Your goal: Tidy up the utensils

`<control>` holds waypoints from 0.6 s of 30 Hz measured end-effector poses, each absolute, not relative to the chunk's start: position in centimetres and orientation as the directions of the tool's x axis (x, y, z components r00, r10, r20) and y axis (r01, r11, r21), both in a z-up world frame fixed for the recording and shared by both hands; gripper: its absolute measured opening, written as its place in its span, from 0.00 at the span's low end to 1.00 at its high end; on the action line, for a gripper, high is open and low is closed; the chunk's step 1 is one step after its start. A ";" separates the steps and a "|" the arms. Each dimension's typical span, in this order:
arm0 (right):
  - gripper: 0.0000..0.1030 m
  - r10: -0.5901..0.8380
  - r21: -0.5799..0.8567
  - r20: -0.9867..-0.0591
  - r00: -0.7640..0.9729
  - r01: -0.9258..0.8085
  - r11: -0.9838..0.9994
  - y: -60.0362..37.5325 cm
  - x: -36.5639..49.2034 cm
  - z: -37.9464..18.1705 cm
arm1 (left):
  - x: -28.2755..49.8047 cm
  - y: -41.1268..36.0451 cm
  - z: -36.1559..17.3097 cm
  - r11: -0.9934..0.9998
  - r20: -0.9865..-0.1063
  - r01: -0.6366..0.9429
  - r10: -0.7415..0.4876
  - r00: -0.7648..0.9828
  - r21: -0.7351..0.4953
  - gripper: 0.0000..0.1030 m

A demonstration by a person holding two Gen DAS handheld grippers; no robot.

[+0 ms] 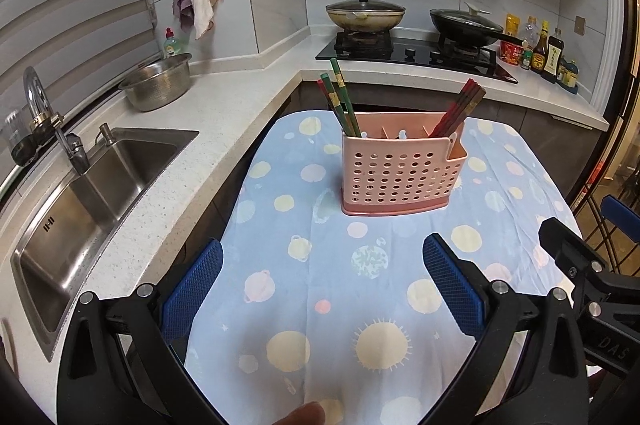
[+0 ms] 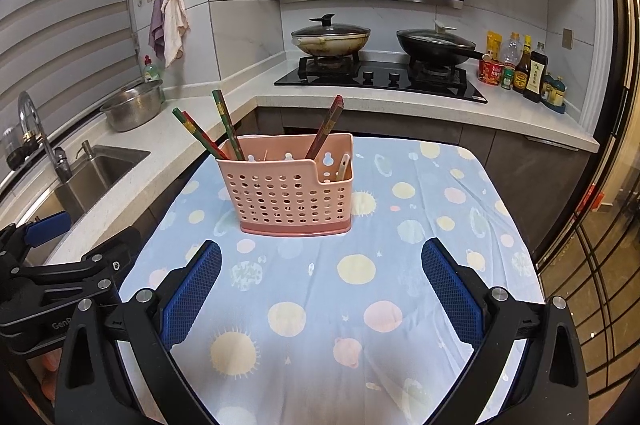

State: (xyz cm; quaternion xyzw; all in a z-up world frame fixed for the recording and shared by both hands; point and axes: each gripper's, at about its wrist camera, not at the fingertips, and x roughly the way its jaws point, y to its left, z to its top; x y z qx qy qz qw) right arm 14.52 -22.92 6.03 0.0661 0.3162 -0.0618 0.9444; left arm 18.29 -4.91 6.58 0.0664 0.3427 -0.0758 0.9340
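Chopsticks, green and red, stand sorted in pink caddy at frame centre on the tablecloth; left gripper and right gripper both spread, empty; risk: bumping the light caddy would tip it.

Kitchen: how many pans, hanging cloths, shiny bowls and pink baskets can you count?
Pans: 2, the tan pan and the black pan
Hanging cloths: 2, the purple cloth and the white cloth
Shiny bowls: 1, the metal bowl
Pink baskets: 1, the pink basket
Total: 6
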 end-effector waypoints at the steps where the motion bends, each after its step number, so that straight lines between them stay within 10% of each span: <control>1: 0.94 -0.075 0.086 -0.604 0.793 0.158 0.984 -22.9 14.6 6.1 | 18.3 -4.9 6.6 0.980 -0.649 0.185 -0.093 0.755 0.074 0.93; 18: 0.94 -0.075 0.082 -0.600 0.796 0.154 0.985 -22.7 15.0 6.4 | 19.0 -5.3 7.5 0.980 -0.632 0.173 -0.073 0.772 0.098 0.93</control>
